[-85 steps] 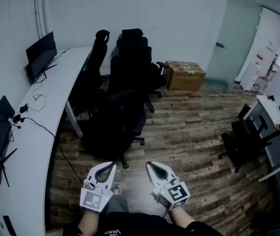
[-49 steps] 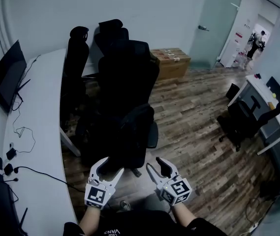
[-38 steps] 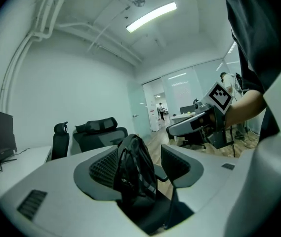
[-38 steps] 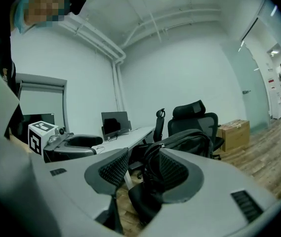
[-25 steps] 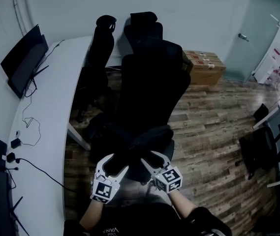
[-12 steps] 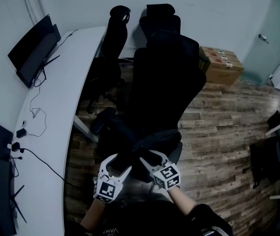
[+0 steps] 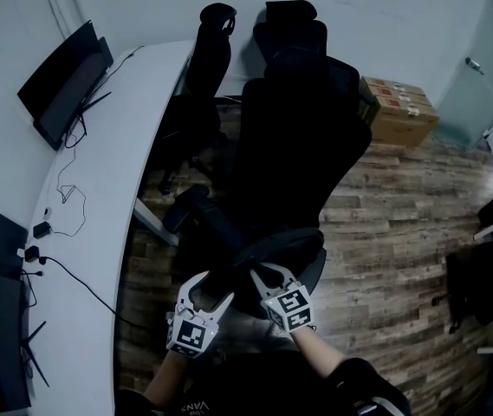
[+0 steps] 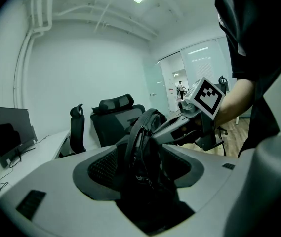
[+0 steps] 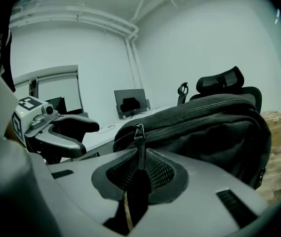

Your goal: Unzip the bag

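Your left hand-held gripper (image 7: 207, 295) clenched the bag (image 9: 204, 127); your right hand-held gripper (image 9: 139, 168) was closing its jaws on the zipper pull (image 9: 139, 132), office chair (image 7: 302, 128) behind, counter (image 7: 99, 232) alongside.

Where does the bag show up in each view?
Head view: bag low centre, a dark shape on the near chair.
Left gripper view: bag at centre, upright between the jaws.
Right gripper view: bag from centre to right.
Shared landmark: slim black chair beside the desk.
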A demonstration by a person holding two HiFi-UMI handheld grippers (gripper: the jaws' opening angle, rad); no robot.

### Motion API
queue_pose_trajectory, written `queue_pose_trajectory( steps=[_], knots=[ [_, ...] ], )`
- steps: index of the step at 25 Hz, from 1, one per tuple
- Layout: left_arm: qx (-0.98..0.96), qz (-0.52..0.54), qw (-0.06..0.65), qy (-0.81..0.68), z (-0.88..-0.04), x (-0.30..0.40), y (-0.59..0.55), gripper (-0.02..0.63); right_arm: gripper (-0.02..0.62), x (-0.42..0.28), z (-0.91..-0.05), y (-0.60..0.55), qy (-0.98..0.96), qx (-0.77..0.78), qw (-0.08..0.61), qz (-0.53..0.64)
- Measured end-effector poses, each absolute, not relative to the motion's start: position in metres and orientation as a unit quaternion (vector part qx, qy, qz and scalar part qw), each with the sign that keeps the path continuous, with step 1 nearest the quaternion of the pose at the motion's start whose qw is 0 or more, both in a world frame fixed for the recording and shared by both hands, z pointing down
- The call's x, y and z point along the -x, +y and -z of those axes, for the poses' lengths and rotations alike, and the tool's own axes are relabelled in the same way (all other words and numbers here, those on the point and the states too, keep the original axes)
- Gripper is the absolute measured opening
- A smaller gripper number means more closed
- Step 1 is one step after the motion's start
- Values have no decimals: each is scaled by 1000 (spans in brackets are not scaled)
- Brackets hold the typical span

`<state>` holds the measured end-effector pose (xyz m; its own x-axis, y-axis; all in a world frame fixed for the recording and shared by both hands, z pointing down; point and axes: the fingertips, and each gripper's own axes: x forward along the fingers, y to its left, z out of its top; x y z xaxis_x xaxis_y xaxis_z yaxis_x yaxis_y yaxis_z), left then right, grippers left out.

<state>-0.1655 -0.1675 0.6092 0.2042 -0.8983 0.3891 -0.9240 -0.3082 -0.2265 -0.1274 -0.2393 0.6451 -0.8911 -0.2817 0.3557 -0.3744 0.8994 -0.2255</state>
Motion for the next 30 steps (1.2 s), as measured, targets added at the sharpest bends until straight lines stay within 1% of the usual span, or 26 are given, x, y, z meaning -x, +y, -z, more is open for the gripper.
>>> queue_pose_trajectory(
  steps=[6, 9, 18, 19, 20, 22, 23, 30],
  knots=[
    [-779, -240, 23, -578, -616, 167, -181, 281, 48, 120, -638, -238, -962, -174, 159, -136],
    [-782, -251, 19, -570, -620, 167, -191, 281, 46, 115, -627, -240, -966, -168, 148, -129],
    [-784, -311, -11, -537, -637, 155, -219, 281, 44, 107, -616, -242, -971, -146, 151, -111],
    [-781, -317, -16, -537, -637, 155, -221, 256, 44, 107, -615, -243, -972, -145, 153, -107],
    [-778, -321, -22, -539, -637, 156, -223, 193, 44, 106, -613, -245, -972, -144, 154, -103],
    [-773, -323, -27, -545, -635, 158, -227, 142, 44, 104, -610, -249, -973, -141, 156, -99],
    [-772, -322, -27, -547, -634, 159, -229, 126, 44, 103, -609, -251, -973, -138, 158, -96],
    [-769, -330, -31, -547, -631, 154, -238, 84, 44, 95, -602, -268, -973, -136, 171, -74]
  ],
)
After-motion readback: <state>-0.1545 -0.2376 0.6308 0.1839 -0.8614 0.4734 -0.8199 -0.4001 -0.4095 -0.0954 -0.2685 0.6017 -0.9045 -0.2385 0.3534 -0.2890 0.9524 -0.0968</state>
